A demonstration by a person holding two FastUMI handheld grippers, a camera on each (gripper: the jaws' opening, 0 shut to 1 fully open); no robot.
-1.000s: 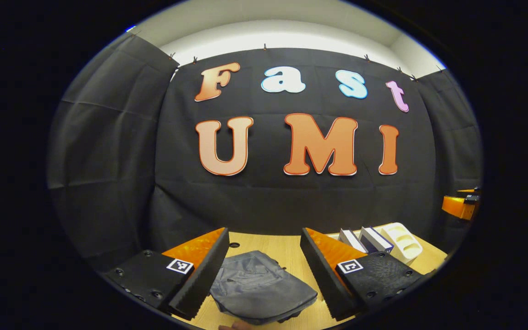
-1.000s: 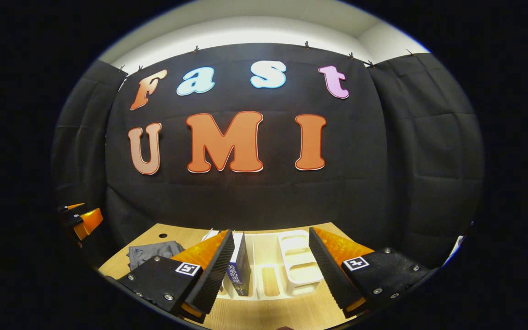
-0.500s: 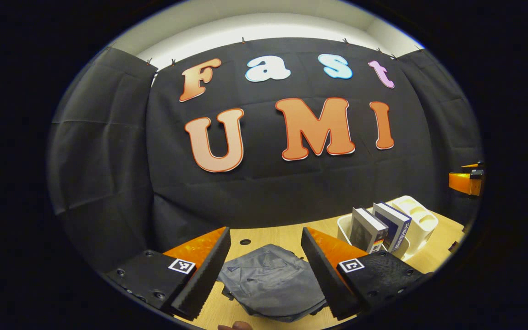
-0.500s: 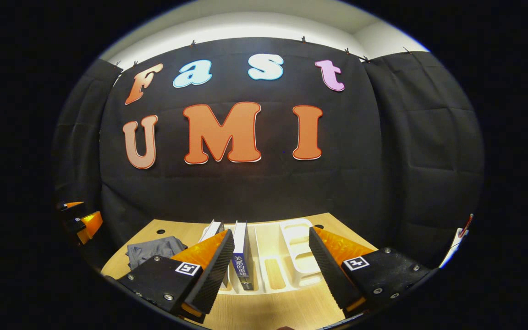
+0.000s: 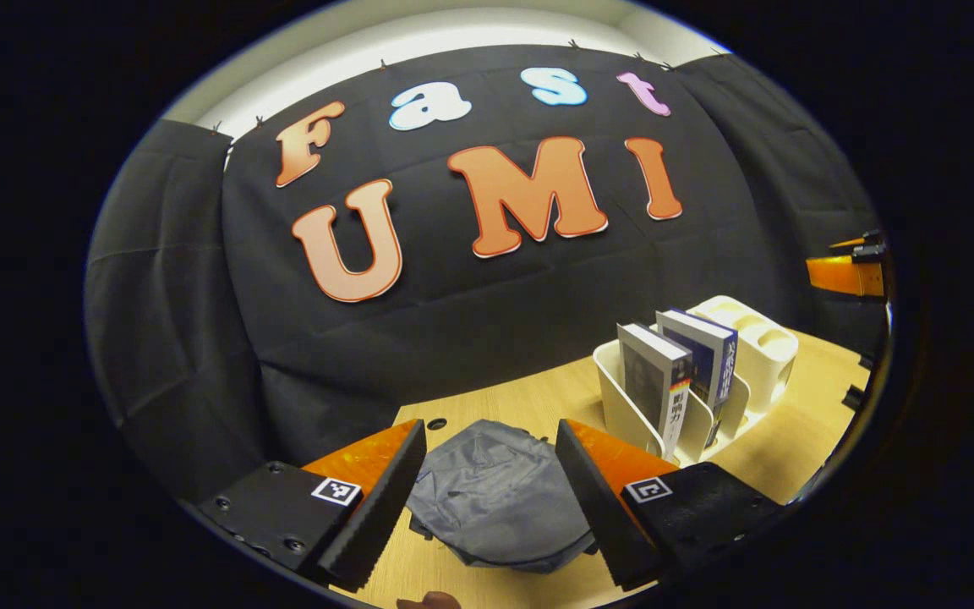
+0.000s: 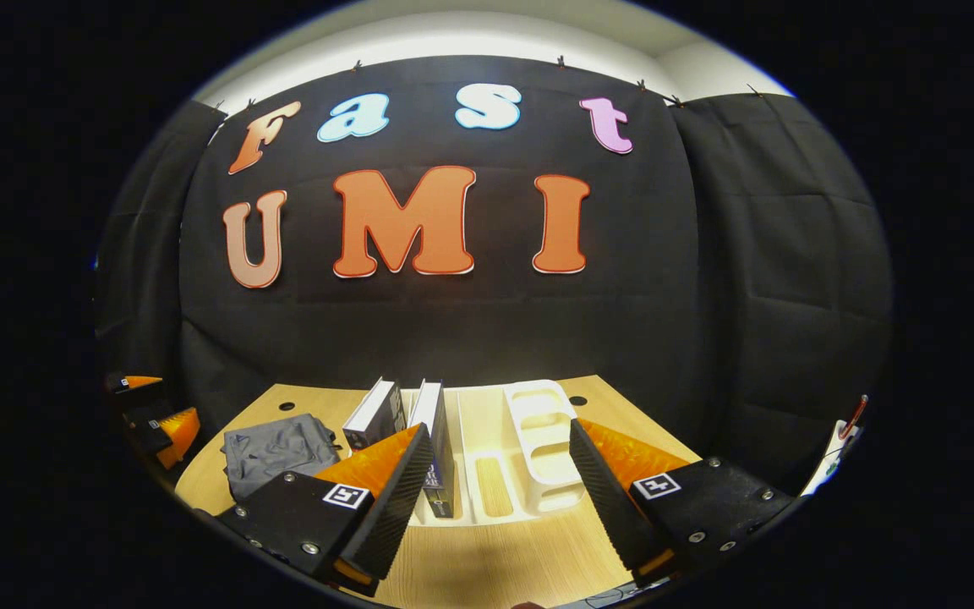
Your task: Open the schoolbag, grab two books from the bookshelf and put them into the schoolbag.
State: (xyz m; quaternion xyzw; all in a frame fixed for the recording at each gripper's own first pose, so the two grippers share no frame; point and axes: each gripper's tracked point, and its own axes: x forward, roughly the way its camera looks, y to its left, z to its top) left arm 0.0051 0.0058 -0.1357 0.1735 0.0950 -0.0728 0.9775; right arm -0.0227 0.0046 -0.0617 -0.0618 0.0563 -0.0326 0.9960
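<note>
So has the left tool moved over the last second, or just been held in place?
Yes. The left tool has tilted downward and rolled: against the fixed bookshelf, more of the table shows beyond the schoolbag.

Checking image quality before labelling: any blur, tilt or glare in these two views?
Left gripper view: sharp but tilted, table sloping, books crisp. Right gripper view: level, fisheye bends the table edge, warm light brightens the white bookshelf.

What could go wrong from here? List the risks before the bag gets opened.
1. The schoolbag lies limp and flat on the table; the open left gripper may pinch loose fabric and drag the bag instead of opening it.
2. The two books stand close together in the white bookshelf; the open right gripper could catch both or tip the rack.
</note>
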